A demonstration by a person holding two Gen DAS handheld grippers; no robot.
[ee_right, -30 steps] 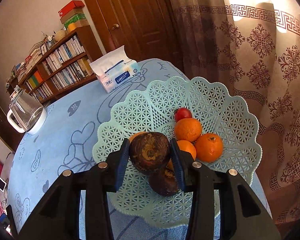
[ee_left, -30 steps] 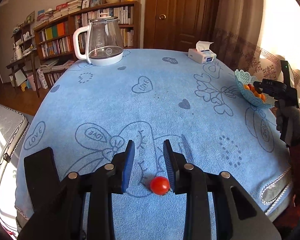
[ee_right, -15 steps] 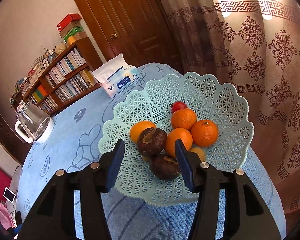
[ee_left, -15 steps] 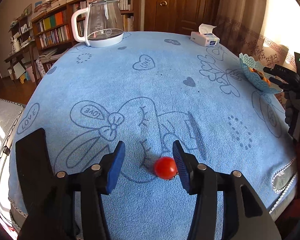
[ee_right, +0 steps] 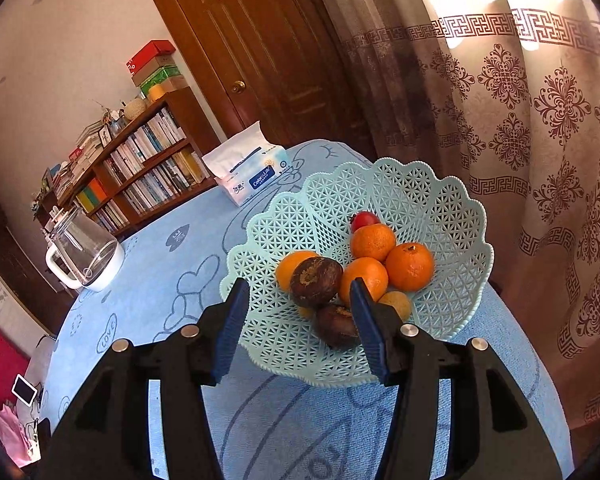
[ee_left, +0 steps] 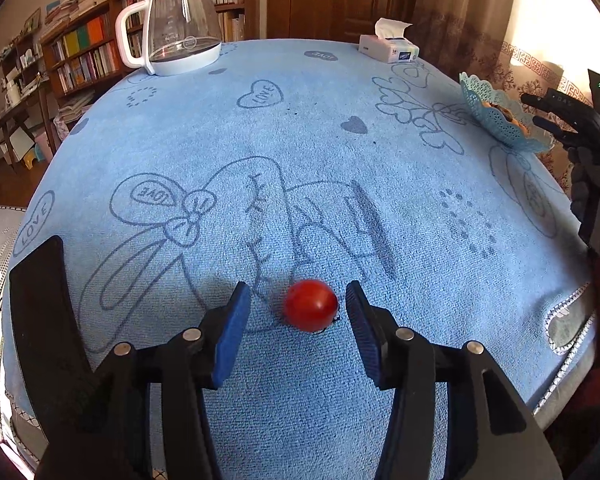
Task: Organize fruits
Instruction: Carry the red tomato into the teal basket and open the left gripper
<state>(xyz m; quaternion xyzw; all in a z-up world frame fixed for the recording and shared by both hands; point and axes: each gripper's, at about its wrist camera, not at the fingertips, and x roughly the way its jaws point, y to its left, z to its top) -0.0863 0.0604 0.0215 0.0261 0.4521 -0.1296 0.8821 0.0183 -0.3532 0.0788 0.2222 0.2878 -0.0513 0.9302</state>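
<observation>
The left gripper (ee_left: 298, 308) hovered with jaws open around a cherry tomato (ee_left: 310, 305) on the desk (ee_left: 340, 168). The right gripper (ee_right: 296, 312), jaws open and empty, faced the fruit basket (ee_right: 452, 216).

On your blue tablecloth (ee_left: 300, 160) the heart motifs read "LOVE", and on your tissue pack (ee_right: 252, 178) the blue label reads "Color&Life"; other print is too small to read.
</observation>
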